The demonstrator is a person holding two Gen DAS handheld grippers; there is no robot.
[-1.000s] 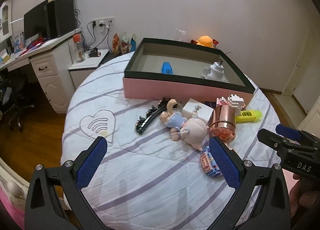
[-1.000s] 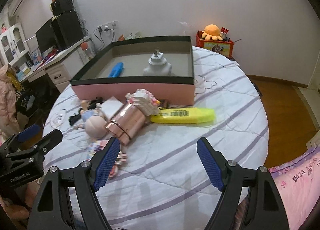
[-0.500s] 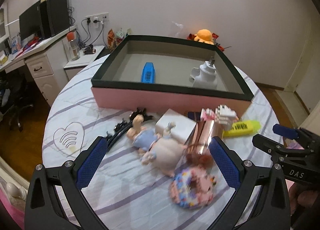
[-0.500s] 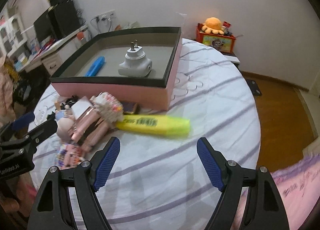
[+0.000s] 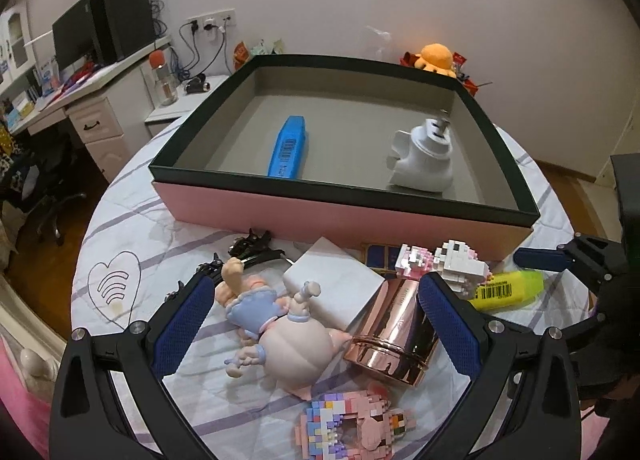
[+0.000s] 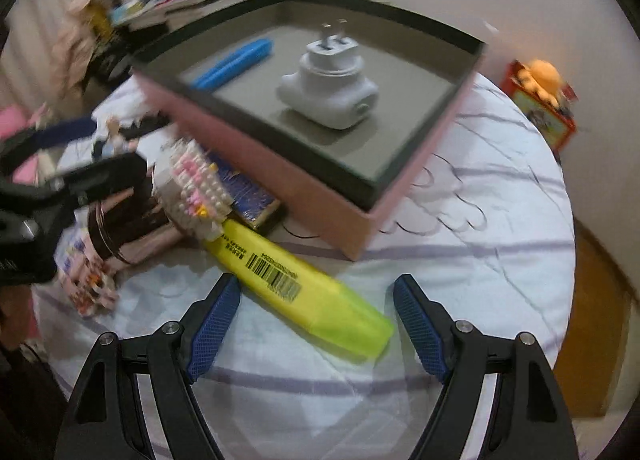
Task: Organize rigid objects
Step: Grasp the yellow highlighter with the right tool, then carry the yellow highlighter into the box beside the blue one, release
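Observation:
A pink box with a dark rim (image 5: 400,216) (image 6: 348,216) holds a blue highlighter (image 5: 289,147) (image 6: 234,62) and a white plug adapter (image 5: 425,156) (image 6: 330,94). In front of it lie a doll (image 5: 276,324), a white box (image 5: 332,286), a rose-gold jar (image 5: 394,334) (image 6: 128,232), two brick models (image 5: 440,264) (image 5: 352,422) and a yellow highlighter (image 6: 304,280) (image 5: 506,290). My left gripper (image 5: 314,324) is open over the doll and jar. My right gripper (image 6: 316,322) is open, its jaws either side of the yellow highlighter's near end.
A black hair clip (image 5: 244,250) lies left of the doll. A round table with a striped white cloth (image 6: 480,260) bears everything. A desk with a monitor (image 5: 80,72) stands at the far left; an orange plush toy (image 5: 436,56) sits behind the box.
Both grippers have moved forward and down toward the pile. The right gripper has closed in on the yellow highlighter; the left now hangs over the doll and jar. Both stay open.

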